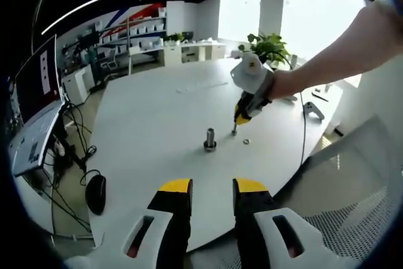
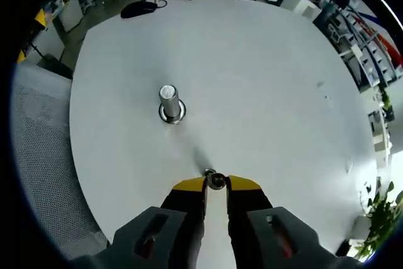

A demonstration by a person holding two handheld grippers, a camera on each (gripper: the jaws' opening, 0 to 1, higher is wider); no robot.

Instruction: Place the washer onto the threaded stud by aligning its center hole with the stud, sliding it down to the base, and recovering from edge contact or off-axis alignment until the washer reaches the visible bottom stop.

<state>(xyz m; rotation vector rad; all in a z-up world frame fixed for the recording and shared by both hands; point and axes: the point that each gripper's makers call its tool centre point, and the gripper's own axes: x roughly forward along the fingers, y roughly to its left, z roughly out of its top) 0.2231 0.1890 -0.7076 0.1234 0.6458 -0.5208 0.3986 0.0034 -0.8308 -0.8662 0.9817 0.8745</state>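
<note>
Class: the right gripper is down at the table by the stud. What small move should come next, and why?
Probably lift and carry toward the stud. The right gripper appears closed on a washer at table level, off to the stud's side. A second washer lies loose nearby.

Stud (image 1: pixel 210 138) threads too small

Stud (image 2: pixel 170 103) upright mid table (image 2: pixel 264 67), washer (image 2: pixel 216 181) nearby on table, at right gripper (image 2: pixel 216 185) tips
</note>
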